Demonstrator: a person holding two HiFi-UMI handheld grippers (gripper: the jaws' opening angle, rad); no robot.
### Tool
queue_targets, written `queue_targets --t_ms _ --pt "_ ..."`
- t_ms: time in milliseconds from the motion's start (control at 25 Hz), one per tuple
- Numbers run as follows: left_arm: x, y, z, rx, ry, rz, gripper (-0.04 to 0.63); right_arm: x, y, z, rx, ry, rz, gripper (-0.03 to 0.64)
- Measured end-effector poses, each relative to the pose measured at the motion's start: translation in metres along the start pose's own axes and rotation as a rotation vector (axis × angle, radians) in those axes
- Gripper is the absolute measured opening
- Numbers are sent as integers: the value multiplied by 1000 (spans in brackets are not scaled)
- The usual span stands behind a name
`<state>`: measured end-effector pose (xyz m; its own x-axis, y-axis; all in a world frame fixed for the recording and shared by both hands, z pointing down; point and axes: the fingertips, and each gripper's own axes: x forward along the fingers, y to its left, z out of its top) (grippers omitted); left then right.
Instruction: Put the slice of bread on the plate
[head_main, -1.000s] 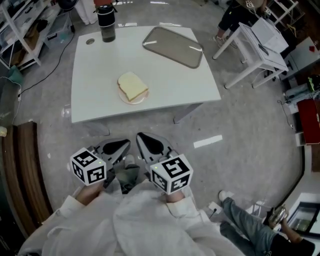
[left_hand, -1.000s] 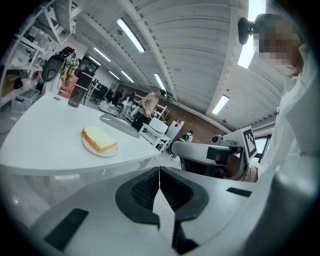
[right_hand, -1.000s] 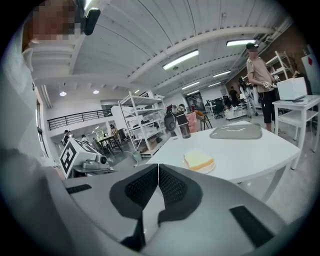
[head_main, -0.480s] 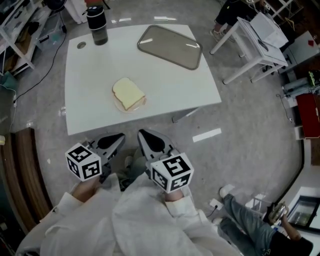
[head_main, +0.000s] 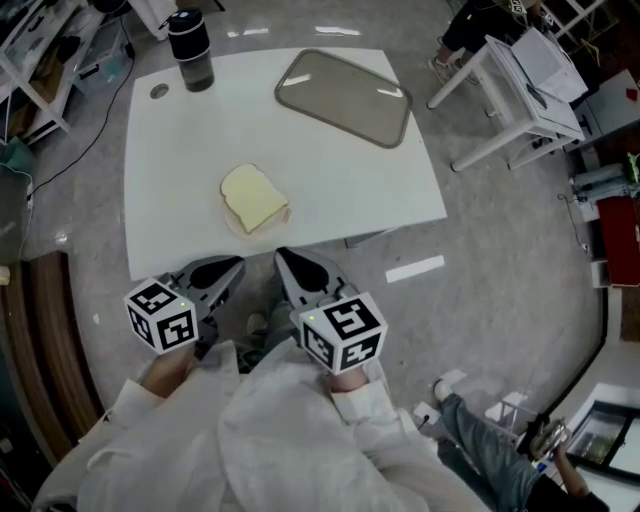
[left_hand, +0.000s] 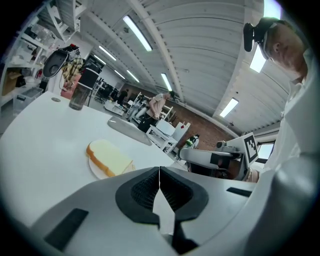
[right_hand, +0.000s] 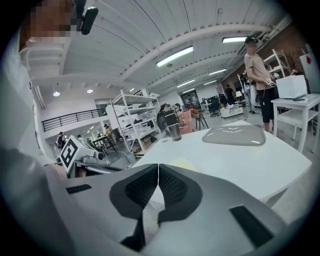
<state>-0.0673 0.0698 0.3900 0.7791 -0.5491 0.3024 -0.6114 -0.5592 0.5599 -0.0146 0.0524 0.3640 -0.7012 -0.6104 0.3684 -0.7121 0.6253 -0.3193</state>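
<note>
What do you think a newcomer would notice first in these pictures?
The pale slice of bread lies on a small white plate near the front edge of the white table. A grey rectangular tray sits far right, a dark tumbler far left. The left gripper and right gripper, both shut and empty, are held short of the table.

An open lab or workshop hall; strip lights (right_hand: 174, 56) on a ribbed ceiling; metal shelves (right_hand: 131, 117); white tables (head_main: 330, 170); a brick wall (left_hand: 212, 134) far off.
</note>
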Motion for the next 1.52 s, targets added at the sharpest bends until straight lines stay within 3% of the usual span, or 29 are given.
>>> queue_targets --t_ms 280,480,720,1280,1520 --pt "23 33 12 -58 19 35 11 37 -29 16 -12 56 43 15" --pt "33 62 17 -145 -16 100 11 58 -49 19 3 89 79 15" --pt "44 89 26 -182 -34 145 11 86 -71 24 5 136 105 15" --pt "59 135 19 -281 -45 248 11 133 -118 11 6 269 146 15" --pt "58 152 4 -322 -47 304 12 146 -137 1 -10 288 122 15"
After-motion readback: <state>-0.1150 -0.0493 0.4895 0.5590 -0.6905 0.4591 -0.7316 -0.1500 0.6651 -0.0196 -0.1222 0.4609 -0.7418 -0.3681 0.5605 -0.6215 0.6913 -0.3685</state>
